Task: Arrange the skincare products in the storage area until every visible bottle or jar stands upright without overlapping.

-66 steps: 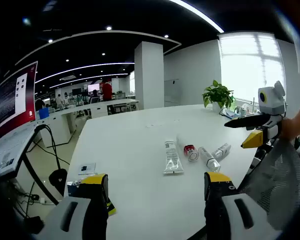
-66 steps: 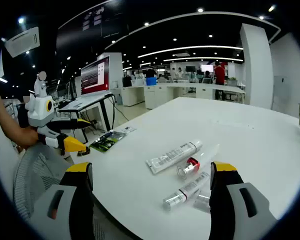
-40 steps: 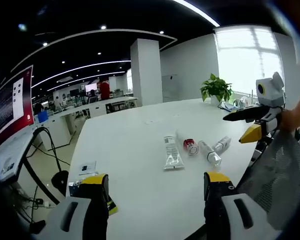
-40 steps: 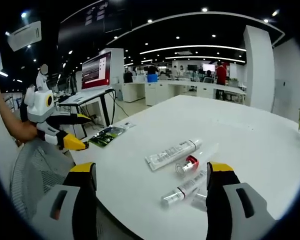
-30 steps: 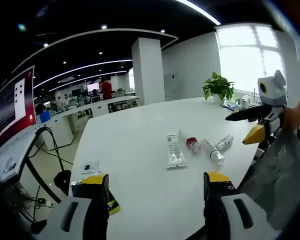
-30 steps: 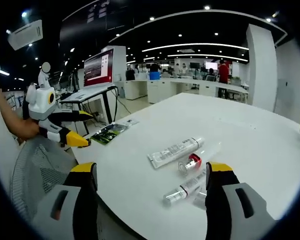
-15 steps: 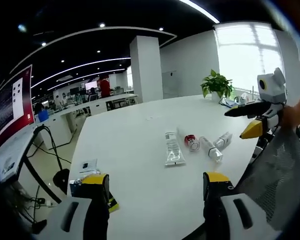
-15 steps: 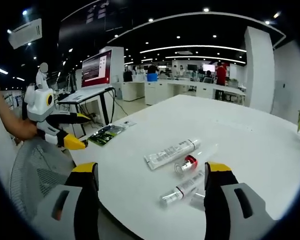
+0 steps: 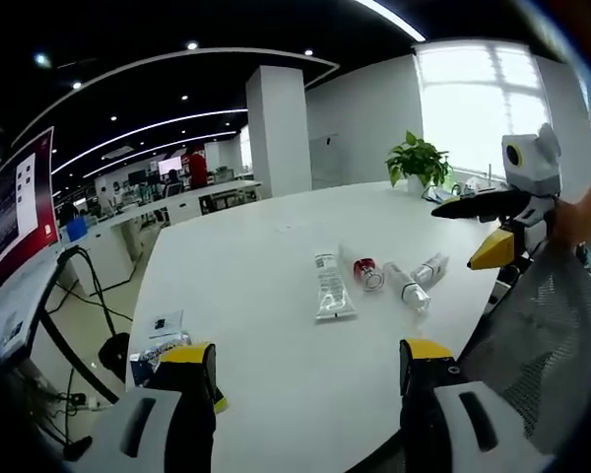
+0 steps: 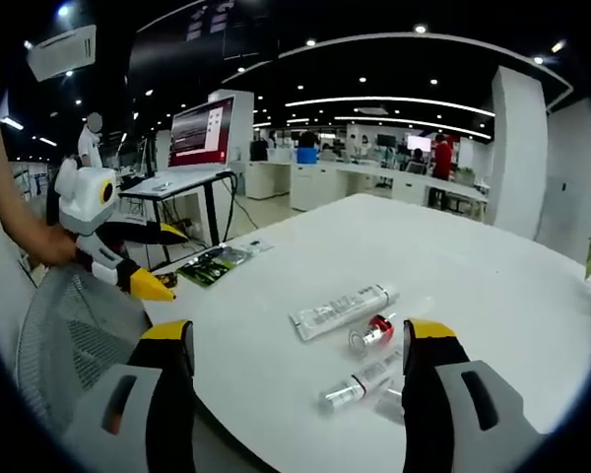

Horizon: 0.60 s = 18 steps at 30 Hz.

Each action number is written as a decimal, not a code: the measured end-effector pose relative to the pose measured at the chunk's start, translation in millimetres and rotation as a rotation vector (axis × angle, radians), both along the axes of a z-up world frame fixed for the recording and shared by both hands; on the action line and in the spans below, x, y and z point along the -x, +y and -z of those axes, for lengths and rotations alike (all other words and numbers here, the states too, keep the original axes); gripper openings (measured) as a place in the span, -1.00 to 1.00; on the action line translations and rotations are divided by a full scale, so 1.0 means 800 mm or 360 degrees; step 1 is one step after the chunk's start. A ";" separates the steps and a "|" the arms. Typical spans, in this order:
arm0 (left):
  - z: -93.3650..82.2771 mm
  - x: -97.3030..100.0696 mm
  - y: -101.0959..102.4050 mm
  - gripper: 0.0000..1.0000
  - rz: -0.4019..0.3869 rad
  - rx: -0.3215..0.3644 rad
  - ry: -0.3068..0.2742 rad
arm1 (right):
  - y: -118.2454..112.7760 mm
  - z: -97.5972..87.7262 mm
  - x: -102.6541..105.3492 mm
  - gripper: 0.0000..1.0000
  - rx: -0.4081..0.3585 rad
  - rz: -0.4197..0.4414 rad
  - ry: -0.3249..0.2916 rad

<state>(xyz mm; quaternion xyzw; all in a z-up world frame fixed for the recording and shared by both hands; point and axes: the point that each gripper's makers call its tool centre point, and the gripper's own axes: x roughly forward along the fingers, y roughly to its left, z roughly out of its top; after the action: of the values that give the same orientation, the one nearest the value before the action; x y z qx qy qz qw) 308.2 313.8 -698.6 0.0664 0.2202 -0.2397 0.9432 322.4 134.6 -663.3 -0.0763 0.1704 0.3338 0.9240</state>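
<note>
Four skincare products lie flat in a loose row on the round white table (image 9: 246, 256): a flat white tube (image 9: 332, 292), a red-capped bottle (image 9: 364, 273), a clear bottle (image 9: 399, 286) and a smaller bottle (image 9: 429, 268). In the right gripper view the tube (image 10: 340, 310), the red-capped bottle (image 10: 372, 333) and the two clear bottles (image 10: 360, 384) lie just beyond my jaws. My left gripper (image 9: 305, 394) is open and holds nothing, well short of them. My right gripper (image 10: 295, 384) is open too, and from the left gripper view it (image 9: 456, 236) hovers off the table's right edge.
A mesh chair back (image 9: 542, 335) stands at the near table edge between both hands. A dark printed packet (image 10: 212, 263) and a small card (image 9: 164, 322) lie at the table's left edge. A potted plant (image 9: 419, 163) stands at the far side. Desks and a monitor (image 10: 202, 133) stand behind.
Both views have drifted slightly with the hands. The four products lie where they were, and both grippers stay open and off the table.
</note>
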 end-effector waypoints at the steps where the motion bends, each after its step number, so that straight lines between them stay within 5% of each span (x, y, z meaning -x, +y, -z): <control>1: 0.000 0.000 0.000 0.57 -0.0002 0.0009 0.0003 | -0.002 0.000 -0.001 0.66 -0.0002 0.0012 0.0002; 18: 0.005 -0.001 0.003 0.56 -0.0018 -0.0015 0.0023 | 0.003 0.008 0.001 0.62 0.0035 -0.0039 0.0040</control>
<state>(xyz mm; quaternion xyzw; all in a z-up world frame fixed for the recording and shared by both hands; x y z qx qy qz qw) 309.1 315.8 -702.3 0.0680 0.2285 -0.2338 0.9426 321.2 137.1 -669.3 -0.0843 0.1847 0.3441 0.9167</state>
